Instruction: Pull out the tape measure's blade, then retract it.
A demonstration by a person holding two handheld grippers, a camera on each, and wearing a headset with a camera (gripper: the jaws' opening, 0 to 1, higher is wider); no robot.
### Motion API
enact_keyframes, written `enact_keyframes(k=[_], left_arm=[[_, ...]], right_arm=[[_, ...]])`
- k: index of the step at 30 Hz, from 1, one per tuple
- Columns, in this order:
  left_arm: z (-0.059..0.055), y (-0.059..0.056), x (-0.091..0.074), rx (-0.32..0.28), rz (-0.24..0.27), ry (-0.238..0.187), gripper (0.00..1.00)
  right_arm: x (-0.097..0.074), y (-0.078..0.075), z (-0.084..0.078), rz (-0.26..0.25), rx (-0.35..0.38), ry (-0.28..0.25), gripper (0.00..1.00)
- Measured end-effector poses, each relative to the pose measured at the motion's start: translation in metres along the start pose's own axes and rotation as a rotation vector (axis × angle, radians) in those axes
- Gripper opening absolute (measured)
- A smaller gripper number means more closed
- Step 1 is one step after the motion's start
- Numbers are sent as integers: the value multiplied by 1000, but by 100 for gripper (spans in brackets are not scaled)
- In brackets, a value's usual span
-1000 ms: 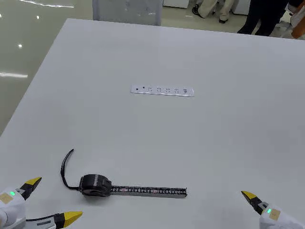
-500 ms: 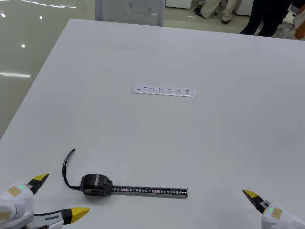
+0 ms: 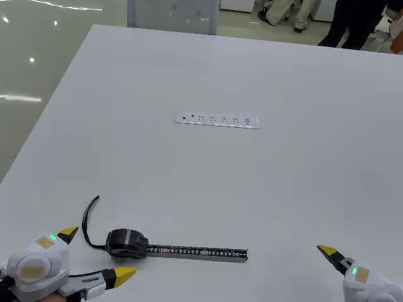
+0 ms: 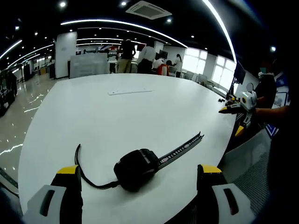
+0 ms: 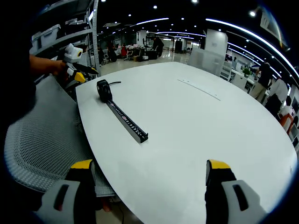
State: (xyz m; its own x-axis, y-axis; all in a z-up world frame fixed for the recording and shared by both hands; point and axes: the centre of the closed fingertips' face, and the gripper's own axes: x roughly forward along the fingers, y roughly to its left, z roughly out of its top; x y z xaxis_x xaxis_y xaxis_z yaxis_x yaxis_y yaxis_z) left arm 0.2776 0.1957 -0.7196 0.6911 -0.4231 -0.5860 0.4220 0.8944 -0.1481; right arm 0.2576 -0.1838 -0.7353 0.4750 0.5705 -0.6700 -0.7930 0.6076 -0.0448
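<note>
My left gripper [image 3: 96, 255], its 2 jaws wide, sits just left of the tape measure case [image 3: 126, 243], likely lined up to pin it. The blade [image 3: 198, 253] lies out rightward from the case. My right gripper [image 5: 148, 165], also wide, hangs well right of the case.

white counter [image 3: 283, 176] w/ black tape measure [image 3: 126, 243] near front edge, blade [image 3: 198, 253] out flat; white power strip [image 3: 216, 119] mid.

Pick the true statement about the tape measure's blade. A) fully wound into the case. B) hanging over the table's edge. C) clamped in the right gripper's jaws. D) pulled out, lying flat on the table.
D: the blade stretches out of the black case, flat on the white table.
</note>
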Motion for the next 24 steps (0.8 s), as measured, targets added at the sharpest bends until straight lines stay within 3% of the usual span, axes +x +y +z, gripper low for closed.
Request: enact_keyframes(k=[3, 10, 17, 20, 22, 24], left_arm=[[4, 3, 2, -34, 55, 14, 100], [11, -8, 6, 13, 94, 14, 100], [3, -18, 18, 25, 116, 33, 100], [1, -19, 21, 1, 134, 31, 100], [1, -17, 24, -27, 167, 15, 100], [-1, -14, 27, 2, 205, 17, 100]], right_arm=[[3, 2, 3, 16, -27, 20, 100], [12, 4, 8, 51, -63, 41, 99], [21, 6, 17, 102, -120, 72, 96], [25, 5, 19, 122, -138, 85, 95], [27, 6, 19, 140, -155, 103, 94], [31, 5, 20, 151, -181, 118, 93]])
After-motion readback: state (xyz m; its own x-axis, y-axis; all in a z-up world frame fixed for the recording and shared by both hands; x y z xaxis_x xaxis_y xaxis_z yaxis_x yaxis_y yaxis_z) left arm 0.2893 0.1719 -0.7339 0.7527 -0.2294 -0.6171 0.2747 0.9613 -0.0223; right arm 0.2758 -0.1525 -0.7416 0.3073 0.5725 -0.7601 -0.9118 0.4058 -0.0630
